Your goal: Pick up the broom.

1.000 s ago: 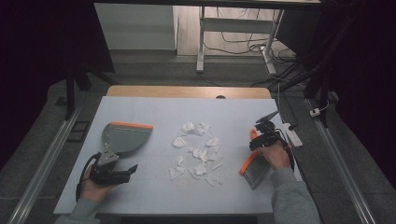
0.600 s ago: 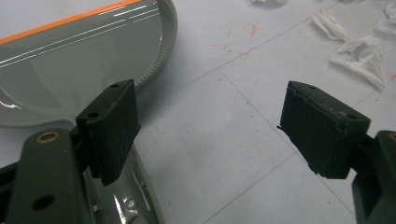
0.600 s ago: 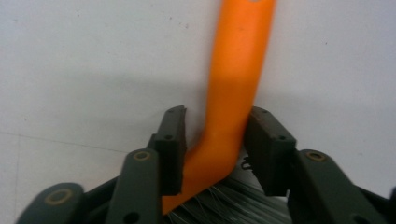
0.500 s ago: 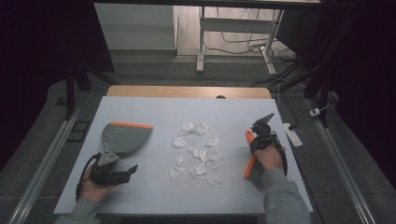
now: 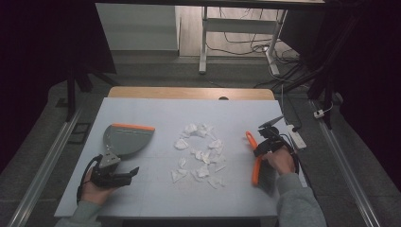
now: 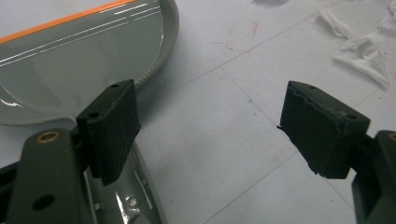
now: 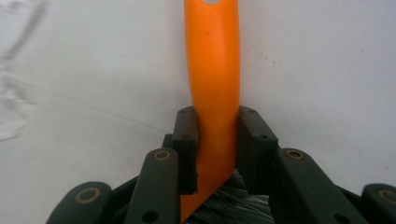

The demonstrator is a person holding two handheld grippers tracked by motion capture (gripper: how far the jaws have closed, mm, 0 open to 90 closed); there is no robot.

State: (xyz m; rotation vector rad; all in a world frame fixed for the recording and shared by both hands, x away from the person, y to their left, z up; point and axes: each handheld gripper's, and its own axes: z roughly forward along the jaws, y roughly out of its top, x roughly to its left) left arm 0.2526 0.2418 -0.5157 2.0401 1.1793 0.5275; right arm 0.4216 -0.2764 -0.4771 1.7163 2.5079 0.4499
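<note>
Right gripper (image 7: 212, 154): we have it clamped on the orange brush (image 7: 212, 70) handle, right of frame – keep the bristles low.
Left gripper (image 6: 219, 126): jaws wide, holding nothing, beside the grey dustpan (image 5: 124, 139) – take its handle.
Paper scraps (image 5: 201, 153): mid-counter.

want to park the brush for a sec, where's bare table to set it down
Bare table runs along the far edge, beyond the dustpan and the paper scraps. The near edge between the left gripper and the brush in the right gripper is free too. The middle is crowded with scraps.
</note>
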